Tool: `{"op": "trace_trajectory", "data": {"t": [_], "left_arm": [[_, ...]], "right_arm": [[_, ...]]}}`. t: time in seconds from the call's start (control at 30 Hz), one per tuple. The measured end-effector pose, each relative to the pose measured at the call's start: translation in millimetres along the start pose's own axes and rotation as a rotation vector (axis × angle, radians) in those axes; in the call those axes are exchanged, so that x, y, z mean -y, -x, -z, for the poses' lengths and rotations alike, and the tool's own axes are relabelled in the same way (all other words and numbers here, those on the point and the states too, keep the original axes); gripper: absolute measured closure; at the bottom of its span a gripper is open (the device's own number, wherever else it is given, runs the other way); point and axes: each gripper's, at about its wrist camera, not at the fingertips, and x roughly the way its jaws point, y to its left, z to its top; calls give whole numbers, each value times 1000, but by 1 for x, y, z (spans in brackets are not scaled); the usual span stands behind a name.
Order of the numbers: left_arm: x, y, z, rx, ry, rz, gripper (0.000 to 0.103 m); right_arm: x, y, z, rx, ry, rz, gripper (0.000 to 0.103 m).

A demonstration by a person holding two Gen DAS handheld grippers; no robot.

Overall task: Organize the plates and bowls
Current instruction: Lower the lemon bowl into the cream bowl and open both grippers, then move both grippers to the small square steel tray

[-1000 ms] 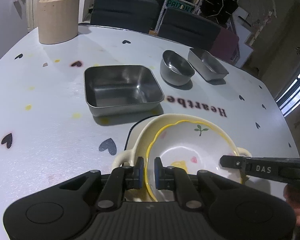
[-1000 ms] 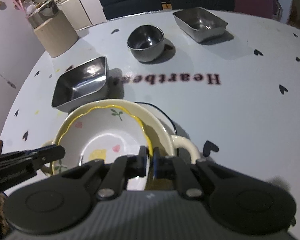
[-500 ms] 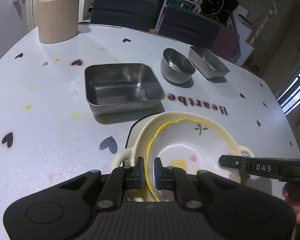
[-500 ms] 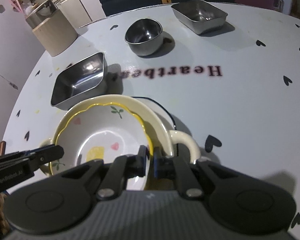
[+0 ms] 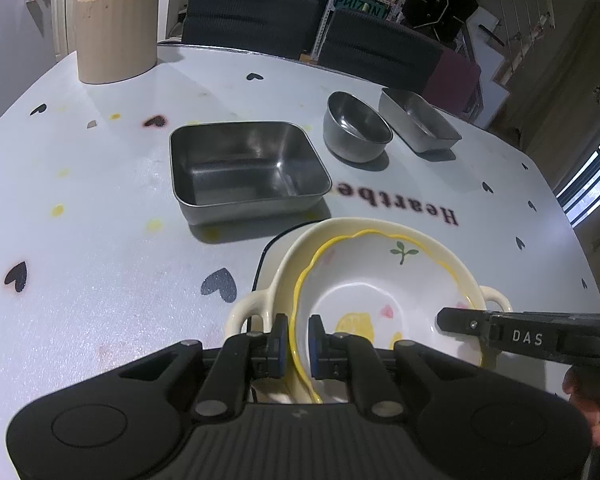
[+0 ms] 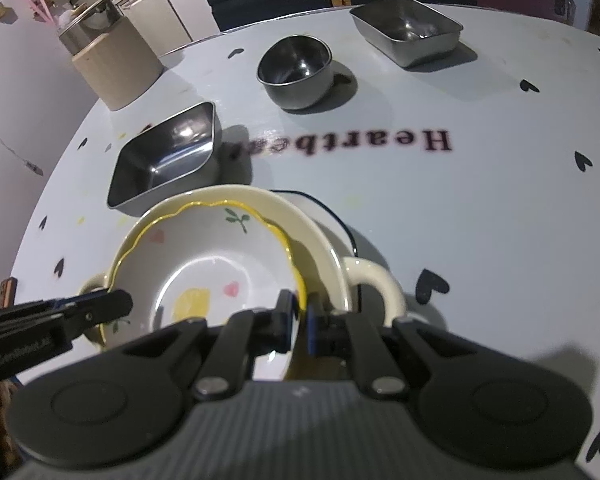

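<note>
A white bowl with a wavy yellow rim (image 5: 364, 292) (image 6: 204, 264) sits inside a cream two-handled dish (image 5: 340, 228) (image 6: 300, 216). That dish rests on a dark-edged white plate (image 5: 268, 256) (image 6: 332, 216). My left gripper (image 5: 298, 346) is shut on the bowl's near-left rim, one pad on each side of the wall. On the opposite rim my right gripper (image 6: 300, 322) is shut in the same way. Each gripper shows side-on in the other's view. Whether the bowl is lifted off the dish or resting in it I cannot tell.
On the white heart-print table (image 5: 100, 240) stand a square steel tray (image 5: 244, 168), a round steel bowl (image 5: 356, 128) and a small oblong steel tray (image 5: 420, 120). A beige canister (image 5: 116, 28) stands at the far left. Dark chairs (image 5: 252, 16) line the far edge.
Both grippers keep their hold on the bowl's rim. The views have shifted only slightly; nothing else on the table moved.
</note>
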Motion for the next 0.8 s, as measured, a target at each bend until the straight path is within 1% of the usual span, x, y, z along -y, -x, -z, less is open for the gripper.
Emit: {"op": "trace_trajectory", "data": {"t": [0.17, 0.2, 0.23, 0.27, 0.3, 0.33, 0.37, 0.4, 0.47, 0.5, 0.57, 0.6, 0.63, 0.67, 0.73, 0.8], "left_arm": [[0, 2, 0, 0, 1, 1, 92], [1, 3, 0, 2, -2, -1, 91], [1, 6, -1, 7, -8, -5, 91], [2, 8, -1, 11, -11, -9, 90], [2, 11, -1, 12, -11, -8, 90], [3, 14, -2, 14, -11, -5, 86], [3, 17, -2, 19, -10, -2, 78], [4, 22, -3, 29, -12, 1, 72], [4, 31, -7, 59, -15, 15, 45], [4, 35, -9, 74, -15, 22, 39], [3, 42, -16, 102, -14, 26, 27], [1, 45, -21, 115, -10, 19, 24], [-1, 47, -26, 129, -4, 7, 17], [-3, 47, -31, 140, 0, -5, 11], [-9, 47, -42, 161, 7, -23, 6], [-14, 47, -54, 181, -2, -40, 3]], "right_arm": [[-6, 0, 0, -30, 37, 9, 87], [-7, 1, 0, -35, 41, 7, 84], [-8, 4, 0, -37, 44, 1, 73], [-9, 8, 1, -24, 49, -5, 66], [-11, 14, 1, -5, 55, -18, 51], [-13, 22, 1, 16, 62, -28, 42], [-14, 29, 1, 35, 68, -28, 39], [-16, 38, 2, 61, 76, -12, 37], [-17, 52, 2, 105, 87, -2, 36], [-17, 58, 1, 124, 89, -6, 34], [-16, 67, -5, 158, 87, -15, 26], [-16, 71, -9, 177, 91, -18, 19], [-17, 73, -12, 192, 98, -18, 15], [-18, 74, -17, 210, 111, -15, 10], [-25, 72, -27, 238, 157, 17, 0], [-31, 69, -39, 265, 203, 41, 0]]}}
